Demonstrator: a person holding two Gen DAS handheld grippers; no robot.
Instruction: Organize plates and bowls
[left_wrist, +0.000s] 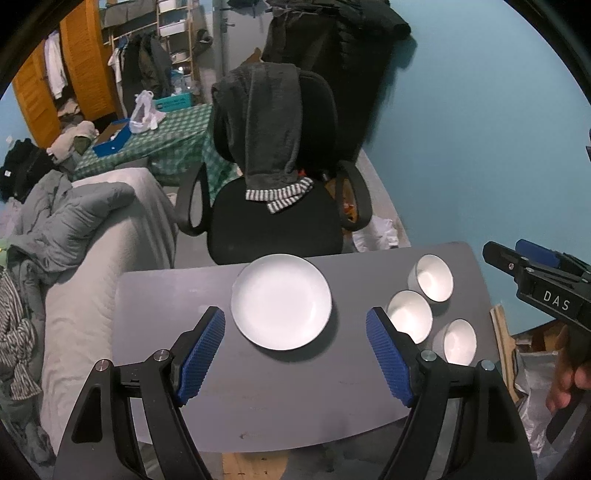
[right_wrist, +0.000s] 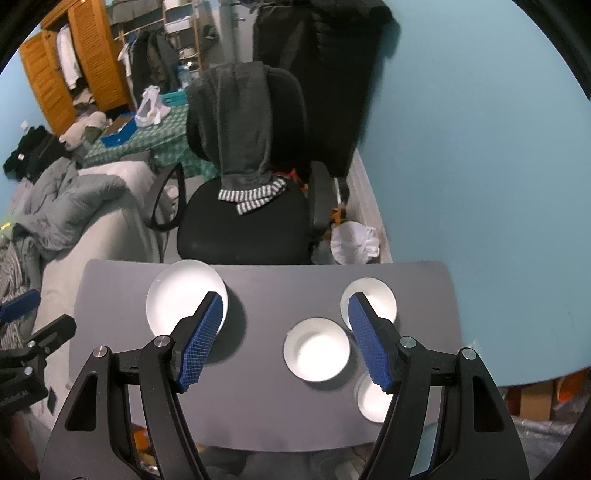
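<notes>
A white plate (left_wrist: 281, 301) lies on the grey table (left_wrist: 266, 387), toward its far edge. Three white bowls stand at the table's right: a far bowl (left_wrist: 431, 277), a middle bowl (left_wrist: 410, 315) and a near bowl (left_wrist: 458, 341). My left gripper (left_wrist: 295, 325) is open and empty, above the table just short of the plate. My right gripper (right_wrist: 286, 310) is open and empty, above the table with the middle bowl (right_wrist: 317, 350) between its fingers in view. The plate (right_wrist: 184, 295), far bowl (right_wrist: 373, 299) and near bowl (right_wrist: 373, 398) are partly hidden by its fingers.
A black office chair (left_wrist: 273, 206) with a grey garment stands just beyond the table's far edge. A bed with a grey duvet (left_wrist: 74, 229) lies to the left. A teal wall (left_wrist: 480, 147) is on the right. The right gripper shows at the left view's right edge (left_wrist: 535, 273).
</notes>
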